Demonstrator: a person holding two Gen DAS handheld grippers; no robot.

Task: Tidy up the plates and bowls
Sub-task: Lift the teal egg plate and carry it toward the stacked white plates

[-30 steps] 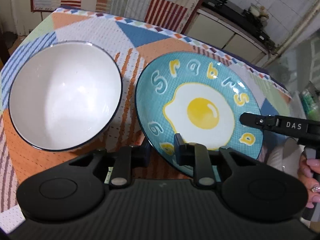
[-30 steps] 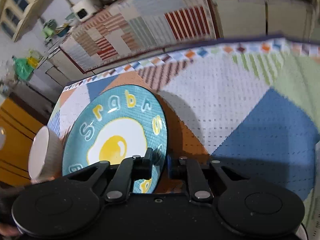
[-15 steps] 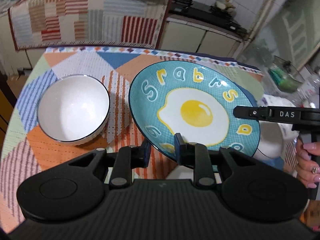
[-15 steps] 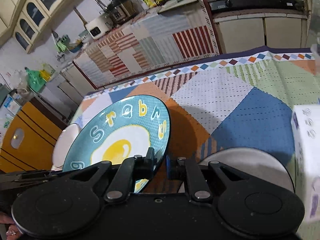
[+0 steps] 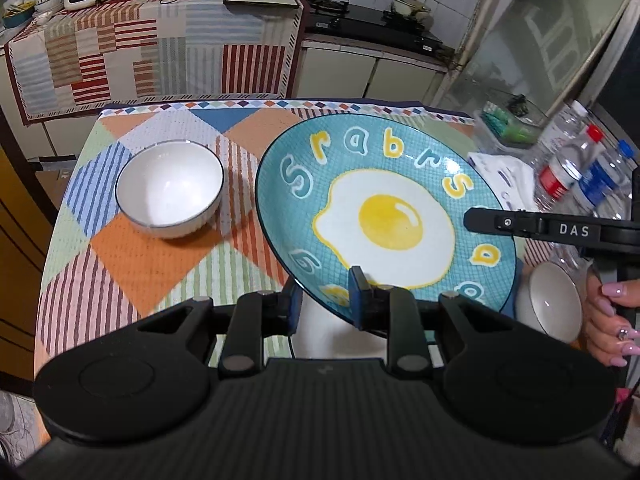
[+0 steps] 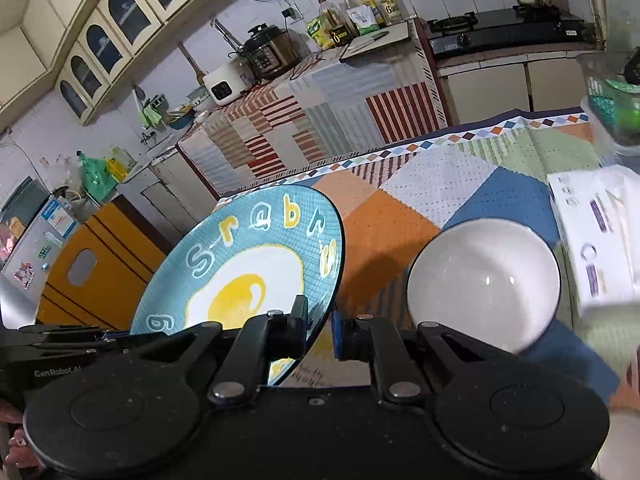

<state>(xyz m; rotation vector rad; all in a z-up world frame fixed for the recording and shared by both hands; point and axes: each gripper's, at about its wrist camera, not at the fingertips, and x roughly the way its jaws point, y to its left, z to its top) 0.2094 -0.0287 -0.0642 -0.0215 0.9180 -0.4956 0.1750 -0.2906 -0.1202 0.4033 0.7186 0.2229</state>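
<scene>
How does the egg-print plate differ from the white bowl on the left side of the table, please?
The egg-print plate is teal with a fried egg and letters; the white bowl is plain with a dark rim. The plate is wide and shallow, the bowl smaller and deeper. The plate is held tilted above the table by the left gripper and right gripper; the bowl rests upright on the tablecloth. Both are empty.

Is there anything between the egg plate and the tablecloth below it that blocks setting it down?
Yes. A white bowl sits on the tablecloth near the plate, to its right in the right wrist view.
</scene>
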